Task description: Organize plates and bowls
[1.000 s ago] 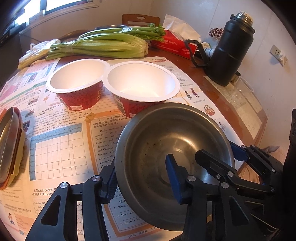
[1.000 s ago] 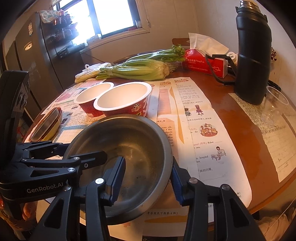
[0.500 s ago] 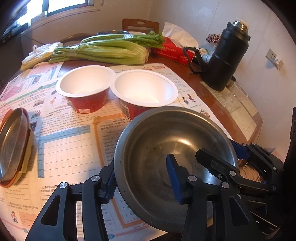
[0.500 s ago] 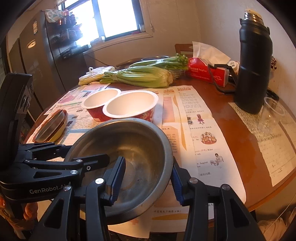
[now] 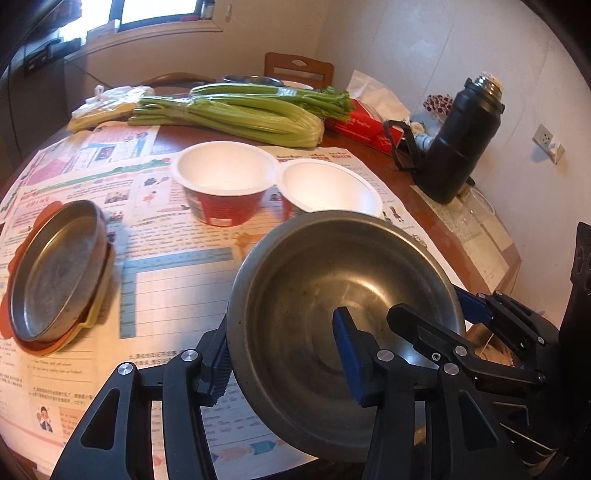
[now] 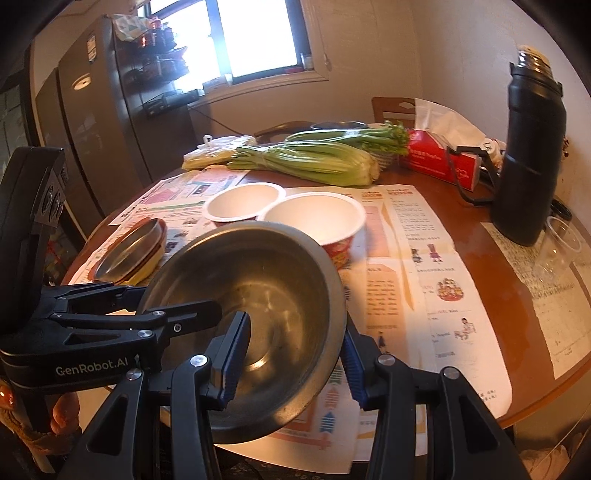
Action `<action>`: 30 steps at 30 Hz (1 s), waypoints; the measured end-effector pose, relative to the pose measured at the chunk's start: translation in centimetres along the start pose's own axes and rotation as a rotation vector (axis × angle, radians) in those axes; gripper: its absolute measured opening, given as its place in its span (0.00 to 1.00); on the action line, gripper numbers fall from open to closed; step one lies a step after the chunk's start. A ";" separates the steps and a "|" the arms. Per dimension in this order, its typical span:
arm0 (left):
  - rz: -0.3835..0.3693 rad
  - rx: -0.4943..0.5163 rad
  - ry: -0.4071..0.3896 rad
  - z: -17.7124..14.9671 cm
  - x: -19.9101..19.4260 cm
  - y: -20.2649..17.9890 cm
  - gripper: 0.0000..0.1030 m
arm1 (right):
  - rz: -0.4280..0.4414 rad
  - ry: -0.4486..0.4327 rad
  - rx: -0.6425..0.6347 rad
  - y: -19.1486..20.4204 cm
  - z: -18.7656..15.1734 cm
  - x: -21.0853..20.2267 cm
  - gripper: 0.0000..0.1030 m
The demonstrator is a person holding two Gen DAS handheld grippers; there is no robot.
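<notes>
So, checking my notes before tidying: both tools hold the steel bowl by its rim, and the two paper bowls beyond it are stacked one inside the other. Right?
Not quite. The two paper bowls stand side by side, not stacked, as the left wrist view shows. Both tools, left and right, do hold the steel bowl by its rim.

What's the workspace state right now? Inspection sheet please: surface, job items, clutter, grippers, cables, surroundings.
Surface: round wooden table, mostly covered with printed paper sheets.
Job's things: steel bowl lifted and tilted, gripped on opposite rims; two red paper bowls side by side, empty; steel plate stacked on yellow and orange plates.
Clutter: celery bunches, red tissue box, black thermos, clear plastic cup, plastic bag.
Grippers: left gripper and right gripper each clamp the steel bowl's wall.
Cables: nothing seen on the table.
Surroundings: window, refrigerator, chair, wall socket.
</notes>
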State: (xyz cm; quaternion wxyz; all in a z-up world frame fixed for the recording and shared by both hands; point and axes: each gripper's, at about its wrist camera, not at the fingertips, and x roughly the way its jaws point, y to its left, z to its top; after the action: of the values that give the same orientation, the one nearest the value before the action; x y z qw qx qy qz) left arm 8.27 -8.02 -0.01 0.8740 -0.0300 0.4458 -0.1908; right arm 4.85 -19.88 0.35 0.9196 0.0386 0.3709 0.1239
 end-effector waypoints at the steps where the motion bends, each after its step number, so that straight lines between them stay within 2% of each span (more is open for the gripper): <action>1: 0.004 -0.004 -0.004 -0.1 -0.2 0.3 0.49 | 0.002 0.000 -0.002 0.2 0.1 0.1 0.46; 14: 0.034 -0.052 -0.024 -0.8 -1.0 3.5 0.49 | 0.034 0.015 -0.050 3.3 0.7 1.5 0.46; 30: 0.041 -0.046 0.000 -1.1 0.8 4.6 0.49 | 0.031 0.073 -0.039 3.7 0.6 4.0 0.46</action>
State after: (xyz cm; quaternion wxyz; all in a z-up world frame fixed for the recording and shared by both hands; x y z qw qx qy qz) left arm 9.29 -3.94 -2.31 0.8768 -0.0409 0.4507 -0.1627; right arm 7.33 -15.30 -1.32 0.9041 0.0220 0.4009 0.1466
